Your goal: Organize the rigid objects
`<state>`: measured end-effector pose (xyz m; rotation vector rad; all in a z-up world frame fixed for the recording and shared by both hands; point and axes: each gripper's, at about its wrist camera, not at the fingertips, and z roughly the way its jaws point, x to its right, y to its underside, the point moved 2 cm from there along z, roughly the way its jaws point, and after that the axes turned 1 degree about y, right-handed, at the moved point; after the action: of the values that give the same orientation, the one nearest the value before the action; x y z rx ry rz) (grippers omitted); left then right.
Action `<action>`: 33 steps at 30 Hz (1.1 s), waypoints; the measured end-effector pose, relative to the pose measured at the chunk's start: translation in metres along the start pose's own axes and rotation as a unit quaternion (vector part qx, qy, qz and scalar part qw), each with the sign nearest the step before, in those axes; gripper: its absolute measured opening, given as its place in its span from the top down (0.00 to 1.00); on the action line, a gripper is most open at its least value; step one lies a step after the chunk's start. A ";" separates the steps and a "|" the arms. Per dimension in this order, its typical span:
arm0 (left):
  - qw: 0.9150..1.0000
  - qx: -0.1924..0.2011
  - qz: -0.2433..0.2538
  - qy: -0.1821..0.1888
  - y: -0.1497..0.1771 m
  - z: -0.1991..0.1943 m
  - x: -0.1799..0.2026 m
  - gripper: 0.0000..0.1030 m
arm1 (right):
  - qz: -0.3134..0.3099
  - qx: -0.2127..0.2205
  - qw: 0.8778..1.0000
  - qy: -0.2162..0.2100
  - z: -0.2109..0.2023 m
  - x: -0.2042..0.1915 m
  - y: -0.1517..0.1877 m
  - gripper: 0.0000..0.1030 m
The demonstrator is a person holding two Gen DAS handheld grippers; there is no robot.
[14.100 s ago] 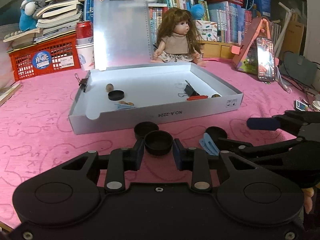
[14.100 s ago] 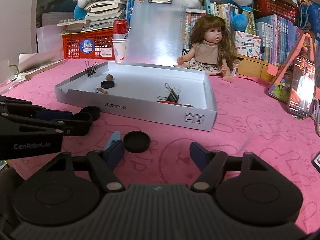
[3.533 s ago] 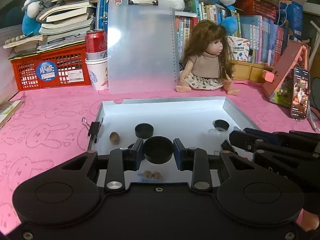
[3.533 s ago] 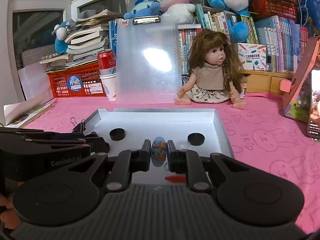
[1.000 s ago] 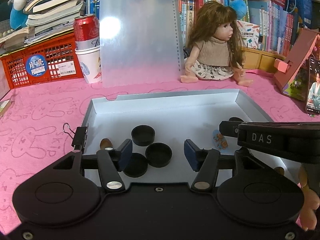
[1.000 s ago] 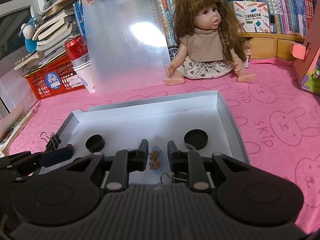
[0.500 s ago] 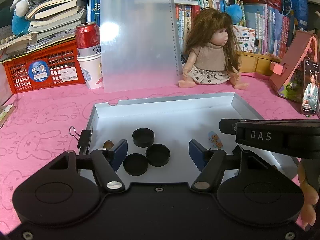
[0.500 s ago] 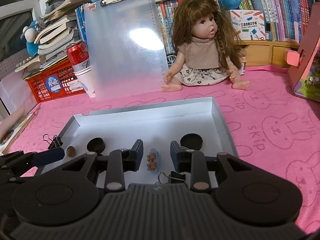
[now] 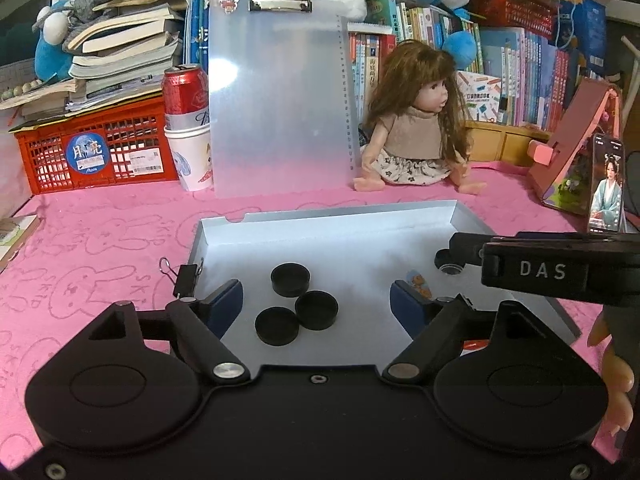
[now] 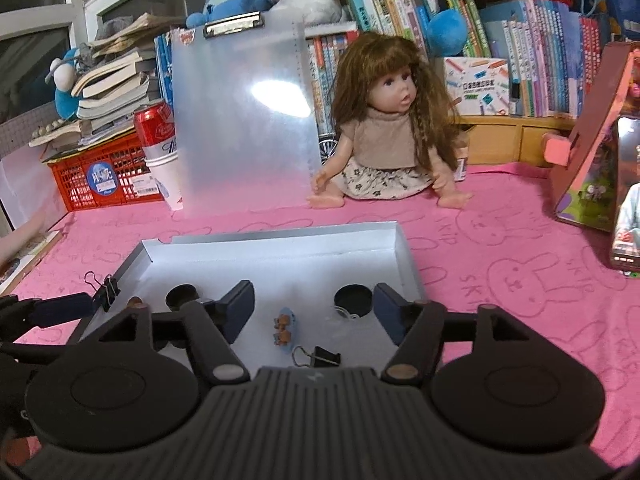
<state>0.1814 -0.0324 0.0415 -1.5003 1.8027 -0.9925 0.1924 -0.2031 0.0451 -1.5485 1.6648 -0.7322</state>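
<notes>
A shallow white box (image 9: 344,216) (image 10: 280,240) lies on the pink cloth. Three black caps (image 9: 316,309) sit close together in it, below my open, empty left gripper (image 9: 316,306). A small blue oval tag with bears (image 10: 283,328) (image 9: 418,282) lies flat in the box below my open, empty right gripper (image 10: 314,312). Another black cap (image 10: 353,297) and a clear cap lie near the box's right wall. A further black cap (image 10: 182,295) lies at the left. A black binder clip (image 10: 320,356) lies in the box near the camera.
Another binder clip (image 9: 182,278) is clipped to the box's left wall. A doll (image 9: 416,128), a clear clipboard (image 9: 280,92), a red can on a cup (image 9: 186,120), a red basket (image 9: 96,148) and a phone stand (image 9: 580,152) stand behind the box.
Both grippers have opened wider and pulled back a little above the box. The black cap and the blue tag lie released on the box floor.
</notes>
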 end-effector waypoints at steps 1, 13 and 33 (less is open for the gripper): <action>1.000 0.001 0.002 0.001 0.001 -0.003 0.000 0.20 | -0.001 0.003 1.000 0.001 -0.003 0.000 0.000 0.20; 1.000 0.017 -0.004 0.012 0.018 -0.042 0.000 0.12 | -0.012 0.037 0.999 0.026 -0.041 0.008 0.011 0.13; 0.998 0.011 -0.062 -0.008 0.083 -0.086 -0.010 0.09 | -0.032 0.038 0.997 0.053 -0.087 0.005 0.086 0.00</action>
<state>0.0679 0.0000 0.0200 -1.6189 1.6992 -1.0518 0.0722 -0.2051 0.0240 -1.5382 1.6499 -0.9145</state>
